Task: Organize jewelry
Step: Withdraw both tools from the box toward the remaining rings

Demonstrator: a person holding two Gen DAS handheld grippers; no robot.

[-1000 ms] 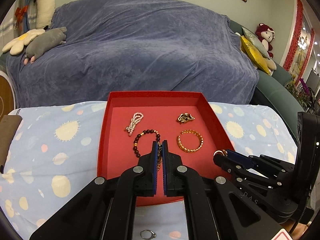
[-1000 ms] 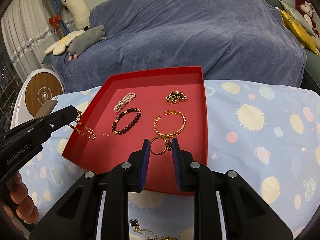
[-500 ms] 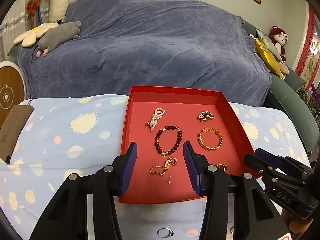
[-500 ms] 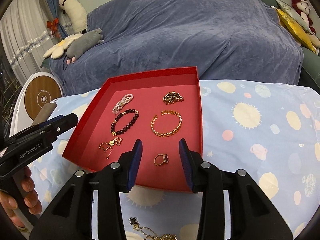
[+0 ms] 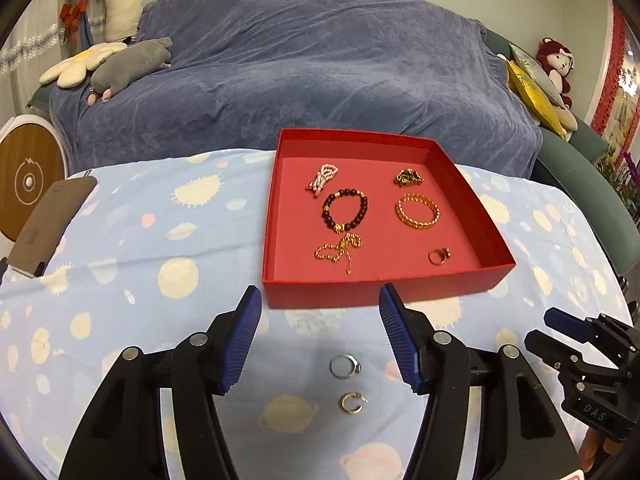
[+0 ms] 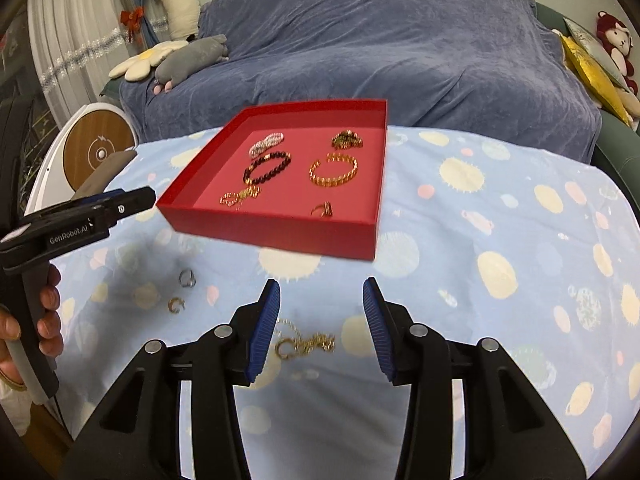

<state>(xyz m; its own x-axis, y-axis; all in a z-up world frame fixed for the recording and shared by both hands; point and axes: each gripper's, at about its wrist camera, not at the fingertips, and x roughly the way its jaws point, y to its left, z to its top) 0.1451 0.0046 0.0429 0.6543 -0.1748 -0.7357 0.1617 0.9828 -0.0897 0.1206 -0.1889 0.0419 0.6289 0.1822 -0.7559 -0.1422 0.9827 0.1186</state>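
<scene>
left gripper (image 5: 320, 334): jaws wide apart, holding nothing, hovering over the cloth just in front of the box; also seen from the side at left in the right wrist view (image 6: 132, 202)
right gripper (image 6: 322, 322): jaws spread, nothing between them, above the cloth in front of the box; seen at lower right in the left wrist view (image 5: 548, 328), state unclear from there
box (image 5: 362, 292): red, open-topped, on the cloth, six pieces laid in two columns
pearl piece (image 5: 323, 177): back left of box
dark bead bracelet (image 5: 345, 212): middle left, just behind the gold chain
gold chain (image 5: 339, 251): front left, bunched
dark gold clump (image 5: 408, 178): back right, detail too small to tell
gold bangle (image 5: 417, 211): middle right
gold ring (image 5: 439, 256): front right, near the front wall
silver ring (image 5: 345, 366): on cloth outside box, between the left jaws
open gold hoop (image 5: 352, 403): on cloth just nearer than the silver ring
gold necklace (image 6: 306, 344): loose on cloth, between the right jaws, blurred
cloth (image 5: 160, 240): pale blue, sun and planet print
sofa (image 5: 300, 60): behind, under a blue-grey cover, plush toys on both ends
</scene>
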